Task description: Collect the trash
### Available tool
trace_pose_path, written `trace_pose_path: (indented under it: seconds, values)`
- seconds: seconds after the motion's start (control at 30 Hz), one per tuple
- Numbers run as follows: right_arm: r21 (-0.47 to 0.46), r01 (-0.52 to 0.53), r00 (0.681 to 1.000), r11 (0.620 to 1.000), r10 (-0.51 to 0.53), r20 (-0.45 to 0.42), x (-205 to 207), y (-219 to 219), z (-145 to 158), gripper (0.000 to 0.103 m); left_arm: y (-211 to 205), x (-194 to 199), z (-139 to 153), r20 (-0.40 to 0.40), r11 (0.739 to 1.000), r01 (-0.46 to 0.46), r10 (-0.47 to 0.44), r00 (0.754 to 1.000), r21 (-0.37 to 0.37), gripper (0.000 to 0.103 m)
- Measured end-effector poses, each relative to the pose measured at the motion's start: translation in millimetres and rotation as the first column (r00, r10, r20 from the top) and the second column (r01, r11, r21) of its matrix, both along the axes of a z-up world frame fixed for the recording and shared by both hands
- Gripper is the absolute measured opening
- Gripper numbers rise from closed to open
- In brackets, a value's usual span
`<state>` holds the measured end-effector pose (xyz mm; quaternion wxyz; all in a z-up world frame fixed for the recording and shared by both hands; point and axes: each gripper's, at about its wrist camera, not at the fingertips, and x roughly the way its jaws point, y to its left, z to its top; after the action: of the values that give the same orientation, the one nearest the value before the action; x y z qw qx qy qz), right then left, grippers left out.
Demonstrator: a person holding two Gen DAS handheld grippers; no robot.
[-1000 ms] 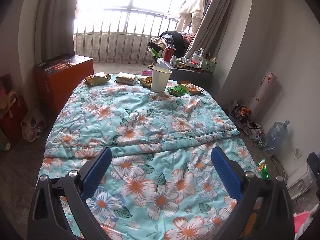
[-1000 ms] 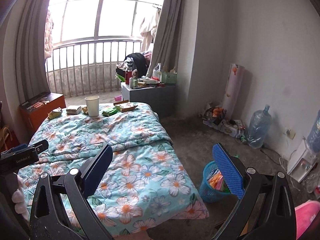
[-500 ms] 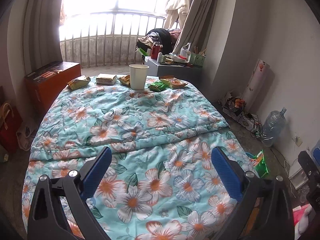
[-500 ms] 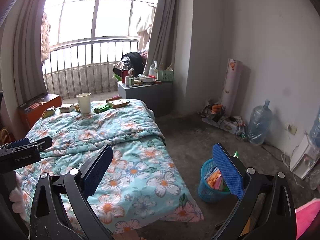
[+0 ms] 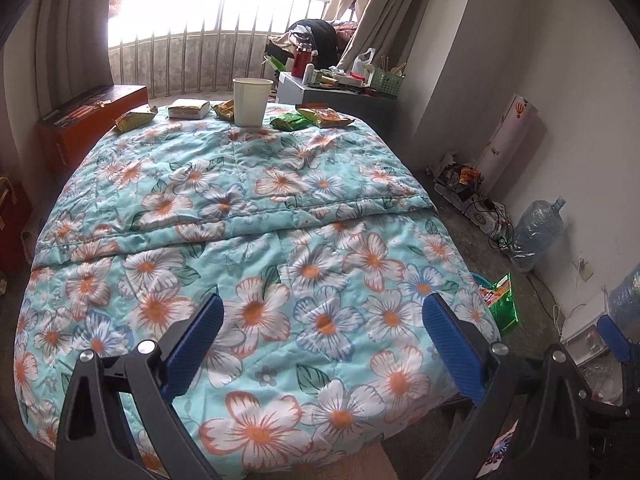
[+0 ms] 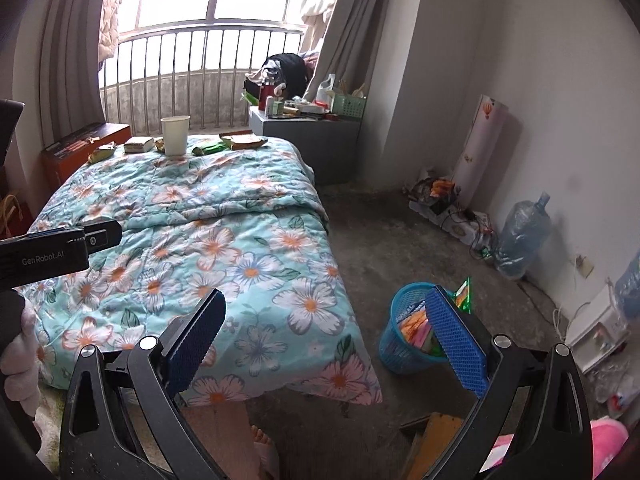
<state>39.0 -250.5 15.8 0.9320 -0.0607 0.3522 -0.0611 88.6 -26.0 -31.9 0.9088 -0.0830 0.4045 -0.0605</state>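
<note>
Both tools are spread wide and carrying nothing. The left tool (image 5: 320, 332) hangs over the foot end of the bed, above the floral quilt (image 5: 248, 216). All the trash sits way off at the far end of that quilt, well apart from the fingers: a white paper cup (image 5: 251, 101) standing upright, a yellow-green snack wrapper (image 5: 135, 117) at the far left, a small boxy packet (image 5: 188, 109) next to it, another wrapper (image 5: 224, 110) just left of the cup, then a green packet (image 5: 291, 121) and an orange-ish wrapper (image 5: 329, 117) to the right of the cup.

The right tool (image 6: 326, 330) is out past the bed's right edge, over the bare floor. The blue mesh trash basket (image 6: 400, 344) sits on the floor just behind its right finger, already holding colourful wrappers, with a green packet (image 6: 464, 293) sticking up at the rim. The left tool's body shows at the left edge of the right wrist view.
</note>
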Motion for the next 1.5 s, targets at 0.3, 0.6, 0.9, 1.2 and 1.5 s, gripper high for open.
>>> trace_pose_path:
  seconds: [0.3,0.6,0.9,1.2,1.5]
  values:
    - [0.064,0.022,0.986,0.998,-0.011,-0.168,-11,-12,-41,0.096,-21,-11,-22,-0.105,0.991,0.046,-0.033,0.994,0.129,0.097]
    - [0.091,0.063,0.986,0.994,-0.048,-0.16,-19,-37,-38,0.096,-34,-21,-11,-0.052,0.984,0.05,-0.042,0.998,0.169,0.097]
    - [0.08,0.079,0.988,0.994,-0.067,-0.142,-26,-52,-32,0.095,-41,-31,-1,-0.024,0.957,0.118,-0.115,0.993,0.265,0.097]
    - [0.069,0.097,0.986,0.993,-0.087,-0.14,-33,-64,-23,0.096,-50,-43,1,-0.027,0.936,0.191,-0.192,0.981,0.294,0.097]
    - [0.072,0.116,0.987,0.991,-0.107,-0.119,-39,-73,-19,0.095,-39,-53,1,-0.035,0.934,0.189,-0.187,0.982,0.304,0.097]
